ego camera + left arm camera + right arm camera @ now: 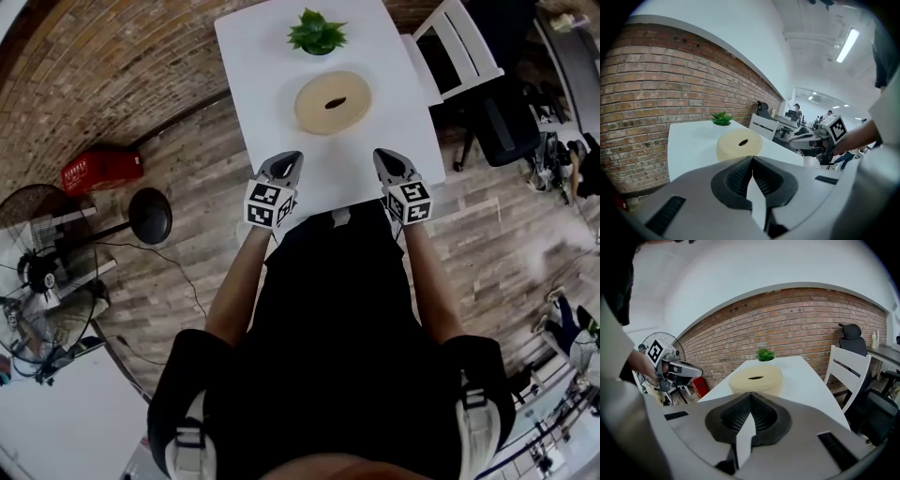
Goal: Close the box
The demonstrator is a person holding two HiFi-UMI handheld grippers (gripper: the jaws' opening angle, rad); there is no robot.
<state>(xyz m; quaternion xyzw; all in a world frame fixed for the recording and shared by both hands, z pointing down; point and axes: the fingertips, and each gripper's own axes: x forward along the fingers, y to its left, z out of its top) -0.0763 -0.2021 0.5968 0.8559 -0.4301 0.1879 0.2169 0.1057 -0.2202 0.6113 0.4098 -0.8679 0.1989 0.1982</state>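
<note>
Bright, even indoor light washes the white worktop (375, 56) almost featureless in the head view, and the box (333, 103) casts only a faint shadow. A ceiling strip light (847, 44) glows at 2 o'clock in the left gripper view. All views bow strongly toward dark edges, bending the brick wall (797, 319). The near jaws look soft.

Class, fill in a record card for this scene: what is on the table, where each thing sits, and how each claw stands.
Table: white, beside a brick wall
Box: round, cream, dark oval slot on top; mid-table
Plant: small, green; far end, beyond the box
Left claw: shut, empty; over the near table edge, short of the box
Right claw: shut, empty; over the near edge, level with the left
Chair: white; right of the table
Fan: on the floor; far left
</note>
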